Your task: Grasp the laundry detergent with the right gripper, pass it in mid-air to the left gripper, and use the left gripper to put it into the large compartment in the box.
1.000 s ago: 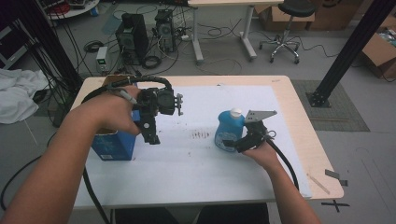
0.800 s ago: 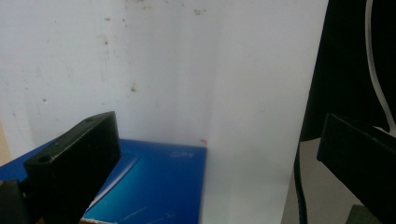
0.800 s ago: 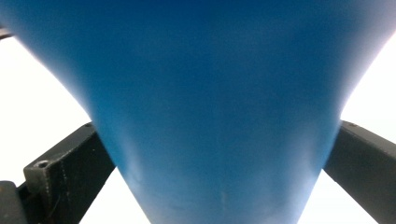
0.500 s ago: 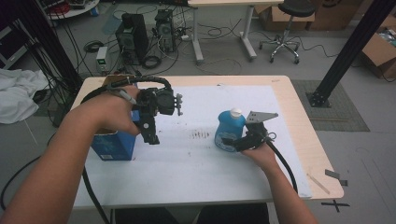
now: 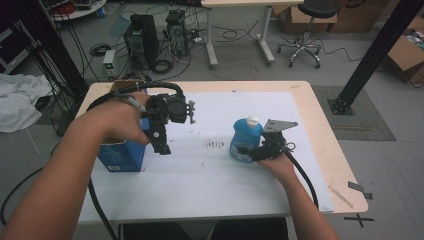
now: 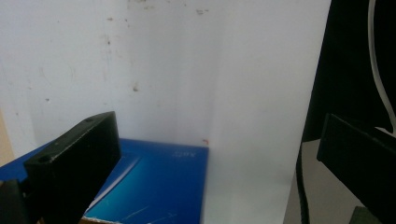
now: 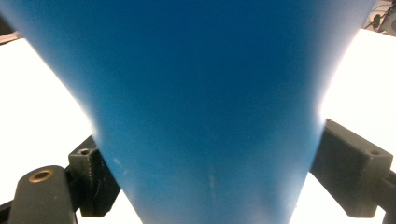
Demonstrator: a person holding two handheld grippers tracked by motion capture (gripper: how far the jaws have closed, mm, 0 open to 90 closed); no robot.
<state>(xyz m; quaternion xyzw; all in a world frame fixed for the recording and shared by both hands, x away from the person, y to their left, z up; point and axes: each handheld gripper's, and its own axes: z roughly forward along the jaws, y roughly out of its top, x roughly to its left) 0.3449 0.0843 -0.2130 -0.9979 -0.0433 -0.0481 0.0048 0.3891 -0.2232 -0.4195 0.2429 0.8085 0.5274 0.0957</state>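
The right hand-held gripper (image 5: 248,150) has just been closing its jaws, now clamped on the upright blue bottle (image 5: 245,138) between them. The left hand-held gripper (image 5: 161,146) hangs unchanged, jaws apart, over the blue box (image 5: 121,156).

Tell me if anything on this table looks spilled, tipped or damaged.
Nothing stands out. The blue bottle stands upright with its white cap on, between the right gripper's closing jaws. The blue box sits flat. Only faint dark smudges mark the white mat.
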